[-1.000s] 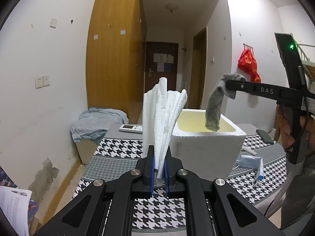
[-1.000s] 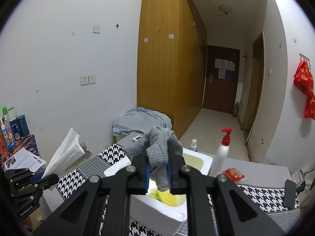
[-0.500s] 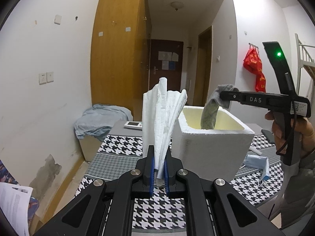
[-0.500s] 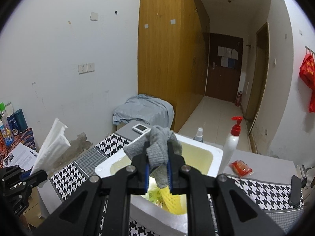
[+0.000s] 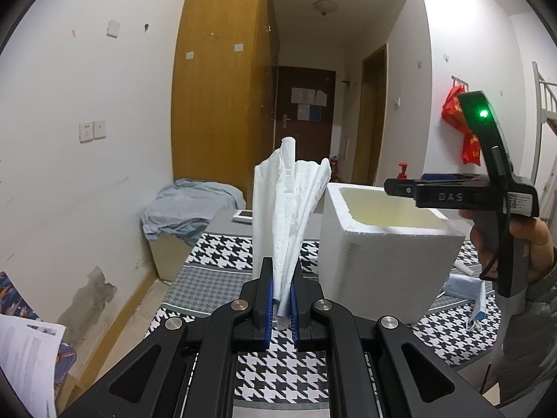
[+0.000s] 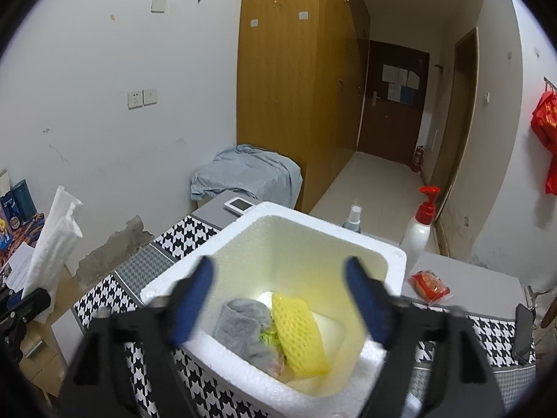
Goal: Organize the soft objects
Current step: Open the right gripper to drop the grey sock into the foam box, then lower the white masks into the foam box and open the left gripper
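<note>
The bench [image 5: 222, 275], covered with a black and white patterned cloth, carries a white foam box [image 6: 278, 237] that stands just in front of and under the right claw [image 6: 278, 299]. This claw hangs above the open top of the box; its jaws are opening, already far apart, and nothing is between them. Below it, at the bottom of the box, lies a grey sock [image 6: 243, 324], touching a yellow foam net [image 6: 299, 334] that leans beside it to the right. The left claw [image 5: 280, 299] is to the left of the box, not over it, and its jaws are pressed together on the lower end of a white tissue [image 5: 289, 209], which stands up from them like a fan. I judge the tissue to be very light, soft and easy to tear, so a gentle pinch at the gathered end, as it is held now, seems the best place; the free upper part will flap and bend. The sock looks soft and limp, and it should be easy to take at any fold.
</note>
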A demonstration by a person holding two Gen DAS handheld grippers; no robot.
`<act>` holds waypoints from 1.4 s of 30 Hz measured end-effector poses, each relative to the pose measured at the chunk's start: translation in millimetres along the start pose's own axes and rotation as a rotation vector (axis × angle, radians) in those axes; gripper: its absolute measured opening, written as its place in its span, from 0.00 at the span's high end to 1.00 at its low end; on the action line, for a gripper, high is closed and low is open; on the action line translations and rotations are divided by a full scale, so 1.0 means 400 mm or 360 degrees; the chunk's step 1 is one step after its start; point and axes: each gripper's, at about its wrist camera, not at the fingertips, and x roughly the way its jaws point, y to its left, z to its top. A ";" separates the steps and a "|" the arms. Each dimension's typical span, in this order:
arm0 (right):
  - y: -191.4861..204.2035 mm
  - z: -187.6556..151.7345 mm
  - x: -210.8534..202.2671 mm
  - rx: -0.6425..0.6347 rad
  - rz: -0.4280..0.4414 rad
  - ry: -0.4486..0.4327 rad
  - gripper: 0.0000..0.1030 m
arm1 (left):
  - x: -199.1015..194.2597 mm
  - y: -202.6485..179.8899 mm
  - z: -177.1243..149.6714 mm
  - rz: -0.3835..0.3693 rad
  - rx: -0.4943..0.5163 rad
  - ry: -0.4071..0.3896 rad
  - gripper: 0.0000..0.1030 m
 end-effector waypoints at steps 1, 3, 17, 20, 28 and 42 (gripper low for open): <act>0.001 -0.001 -0.005 -0.0006 -0.0005 -0.0016 0.09 | 0.001 0.000 0.000 0.0002 0.0000 0.0002 0.92; 0.003 -0.002 -0.017 -0.0015 0.0003 -0.0037 0.08 | 0.004 0.000 0.003 0.0008 0.0005 0.0000 0.92; -0.022 0.001 -0.083 0.0008 -0.0029 -0.0118 0.08 | 0.026 -0.015 0.046 -0.0018 0.0067 -0.0050 0.92; -0.023 -0.005 -0.093 0.0007 -0.0030 -0.0123 0.08 | 0.026 -0.025 0.058 -0.0029 0.0094 -0.0076 0.92; -0.033 -0.032 -0.135 -0.0010 -0.0058 -0.0162 0.08 | 0.045 -0.045 0.091 -0.0070 0.0123 -0.0108 0.92; -0.074 -0.123 -0.213 0.0028 -0.0117 -0.0189 0.08 | 0.074 -0.099 0.131 -0.0192 0.0198 -0.0128 0.92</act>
